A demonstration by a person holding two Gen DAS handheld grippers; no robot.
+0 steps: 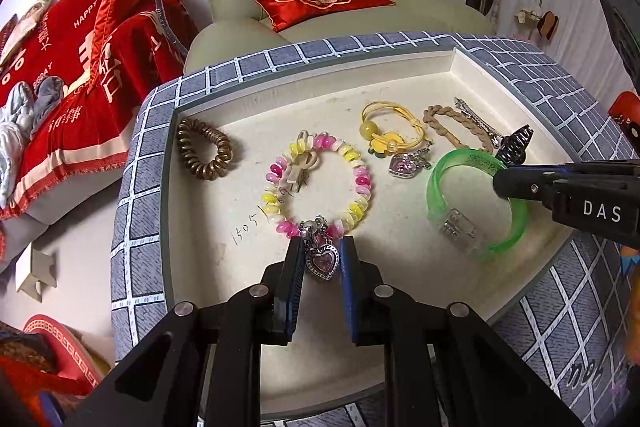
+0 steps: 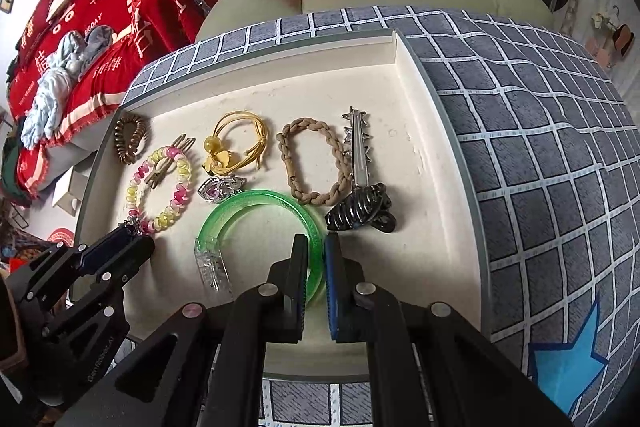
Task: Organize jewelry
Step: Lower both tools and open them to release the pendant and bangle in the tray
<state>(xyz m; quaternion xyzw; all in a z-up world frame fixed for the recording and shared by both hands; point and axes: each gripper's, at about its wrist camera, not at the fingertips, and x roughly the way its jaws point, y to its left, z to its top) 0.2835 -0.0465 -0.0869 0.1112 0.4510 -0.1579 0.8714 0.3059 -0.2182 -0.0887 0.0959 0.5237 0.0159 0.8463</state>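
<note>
Right gripper (image 1: pixel 500 183): white letters "DAS" on its black body, seen from the left wrist view.
Tray (image 1: pixel 248 235): handwritten "1505" in pen on the cream floor.
Red blanket (image 1: pixel 80 39): white "HAPPY" and "BIGDAY", plus Chinese characters too distorted to read.
Left gripper (image 2: pixel 136 233): small side lettering, too blurred to read.

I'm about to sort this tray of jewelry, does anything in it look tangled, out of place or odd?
Mostly separate pieces, but a few overlap: the green bangle lies against the silver heart charm, and the silver hair clip rests across the braided tan band and black claw clip. Handwriting marks the tray.
</note>
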